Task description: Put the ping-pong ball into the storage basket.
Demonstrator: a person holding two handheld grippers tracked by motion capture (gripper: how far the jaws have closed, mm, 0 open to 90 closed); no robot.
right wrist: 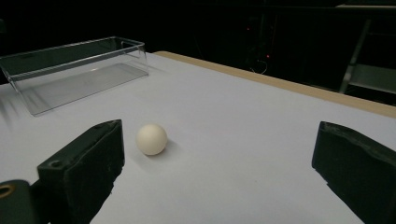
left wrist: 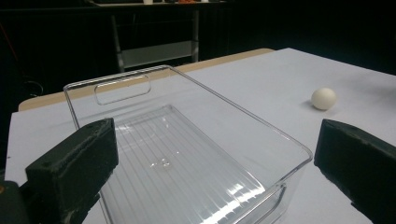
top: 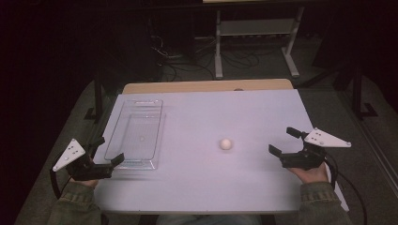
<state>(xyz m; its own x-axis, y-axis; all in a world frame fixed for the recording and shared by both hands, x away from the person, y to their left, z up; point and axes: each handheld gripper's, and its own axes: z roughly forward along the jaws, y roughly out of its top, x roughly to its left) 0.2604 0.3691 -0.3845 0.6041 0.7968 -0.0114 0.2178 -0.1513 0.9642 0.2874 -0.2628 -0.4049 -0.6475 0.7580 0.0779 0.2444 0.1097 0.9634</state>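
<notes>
A white table [top: 197, 187] with a tan strip along its far edge carries two things: a clear plastic bin [top: 136, 133] toward its left side and a small white ball [top: 225, 144] lying loose on the bare surface near the middle, well apart from the bin. The bin is a long rectangle with a ribbed floor and a handle cut-out in its far end wall; a small speck shows on its floor, too faint to tell whether it is a glint or an object. The left gripper [top: 107, 151] is held at the table's left edge, just beside the bin's near corner, its jaws spread wide with nothing between them. In the left gripper view the two black jaws stand far apart at either side, with the bin [left wrist: 187, 154] directly ahead and the ball [left wrist: 323, 98] off to the right beyond it. The right gripper [top: 284, 140] sits near the table's right edge, jaws likewise wide apart and empty, facing toward the ball. In the right gripper view the ball [right wrist: 151, 138] rests on the table just past the left-hand jaw, not touching it, and the bin [right wrist: 74, 70] lies farther back at the upper left. The person's hands and green sleeves [top: 75, 206] come in from the bottom of the high view, and a metal shelf frame [top: 256, 40] stands on the dark floor behind the table.
</notes>
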